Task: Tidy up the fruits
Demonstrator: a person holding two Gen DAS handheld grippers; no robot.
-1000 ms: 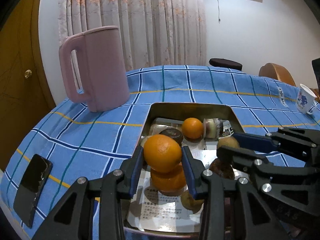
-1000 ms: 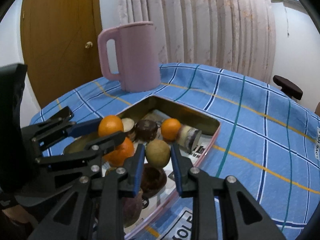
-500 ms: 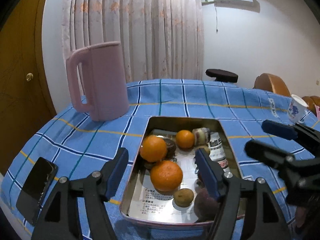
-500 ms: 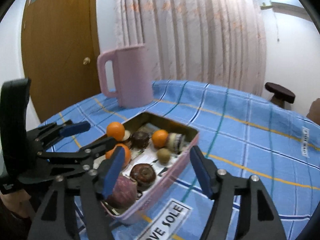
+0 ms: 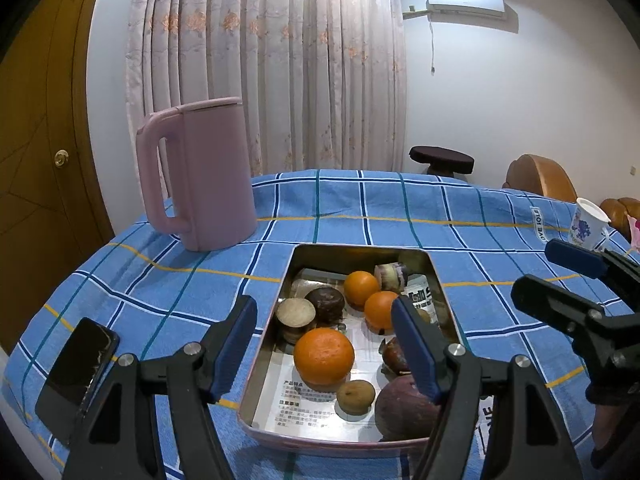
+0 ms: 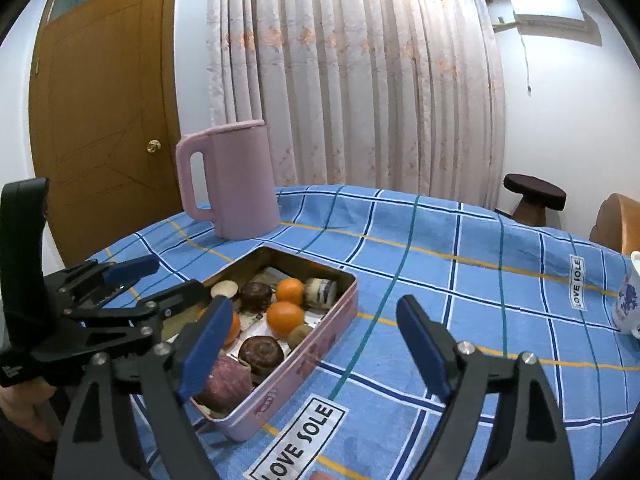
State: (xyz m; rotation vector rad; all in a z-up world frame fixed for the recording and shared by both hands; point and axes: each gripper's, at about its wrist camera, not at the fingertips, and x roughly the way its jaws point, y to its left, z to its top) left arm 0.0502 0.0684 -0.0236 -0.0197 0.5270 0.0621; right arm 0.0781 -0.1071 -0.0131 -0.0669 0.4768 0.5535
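Both tools are hovering above the near end of the metal tray (image 5: 436,280), which is sitting on the blue checked tablecloth (image 5: 360,208). The left gripper (image 5: 324,344) is standing with its jaws spread wide and nothing between them; the right gripper (image 6: 316,340) is likewise wide apart and empty.

All fruit in view is lying inside the tray: a large orange (image 5: 324,356) at the near centre, two smaller oranges (image 5: 370,296) touching each other farther back, a small brown fruit (image 5: 355,396) just beside the large orange, and a purple-red fruit (image 5: 404,404) in the near right corner. The dark round items at the left are probably not fruit, though the view is too coarse to confirm.

No fruit is showing on the cloth, so sorting is judged complete or nearly so. For any further adjustment, descend vertically over one fruit, centre it between the pads, and close gently to avoid rolling its neighbours. Keep clear of the pink jug (image 5: 200,176) and the phone (image 5: 78,376).
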